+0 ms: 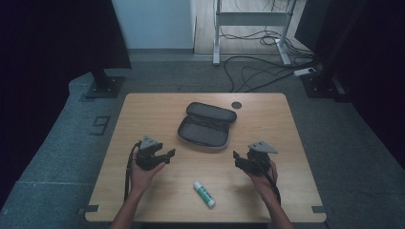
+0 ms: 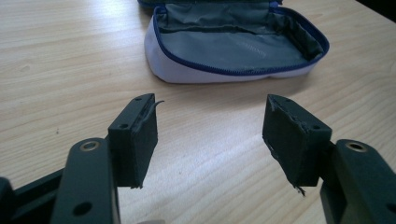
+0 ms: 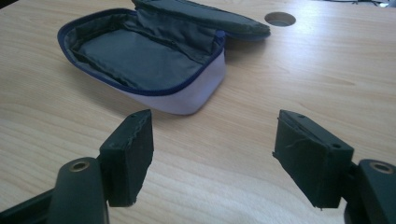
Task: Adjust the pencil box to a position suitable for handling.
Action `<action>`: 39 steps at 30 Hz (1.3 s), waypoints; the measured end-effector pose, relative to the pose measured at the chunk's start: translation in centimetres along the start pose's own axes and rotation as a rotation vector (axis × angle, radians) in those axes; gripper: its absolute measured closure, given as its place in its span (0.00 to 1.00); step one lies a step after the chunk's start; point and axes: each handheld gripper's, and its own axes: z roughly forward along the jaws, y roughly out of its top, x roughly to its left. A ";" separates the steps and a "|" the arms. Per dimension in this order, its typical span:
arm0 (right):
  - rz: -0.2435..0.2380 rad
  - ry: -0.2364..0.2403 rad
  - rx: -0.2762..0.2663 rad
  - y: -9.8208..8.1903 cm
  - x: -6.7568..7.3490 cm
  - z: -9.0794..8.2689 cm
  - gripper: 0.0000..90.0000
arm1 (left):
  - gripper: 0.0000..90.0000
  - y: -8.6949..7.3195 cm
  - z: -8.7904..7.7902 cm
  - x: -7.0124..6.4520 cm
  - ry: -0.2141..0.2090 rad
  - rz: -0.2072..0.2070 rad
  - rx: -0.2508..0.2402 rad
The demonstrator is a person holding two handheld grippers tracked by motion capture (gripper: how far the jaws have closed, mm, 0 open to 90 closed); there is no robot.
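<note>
From the high view, you hold the left gripper (image 1: 168,153) and right gripper (image 1: 237,156) low over the table (image 1: 143,109), both empty. One pencil case (image 1: 206,125) lies unzipped between and beyond them; one glue stick (image 1: 204,193) lies near your edge, untouched, so nothing looks started.

In the left gripper view, your jaws stand spread, the case (image 2: 233,44) ahead, nothing inside it.

In the right gripper view, jaws spread too, the case (image 3: 144,60) ahead-left, one round hole (image 3: 279,18) in the tabletop behind.
</note>
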 end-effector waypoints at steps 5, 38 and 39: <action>0.005 0.018 0.004 0.7 0.3 0.8 0.35 | 0.41 0.9 0.6 0.2 0.007 0.000 0.009; -0.006 0.035 0.055 2.5 2.2 6.5 0.43 | 0.39 4.3 4.4 1.0 0.019 -0.012 0.039; -0.006 0.035 0.055 2.5 2.2 6.5 0.43 | 0.39 4.3 4.4 1.0 0.019 -0.012 0.039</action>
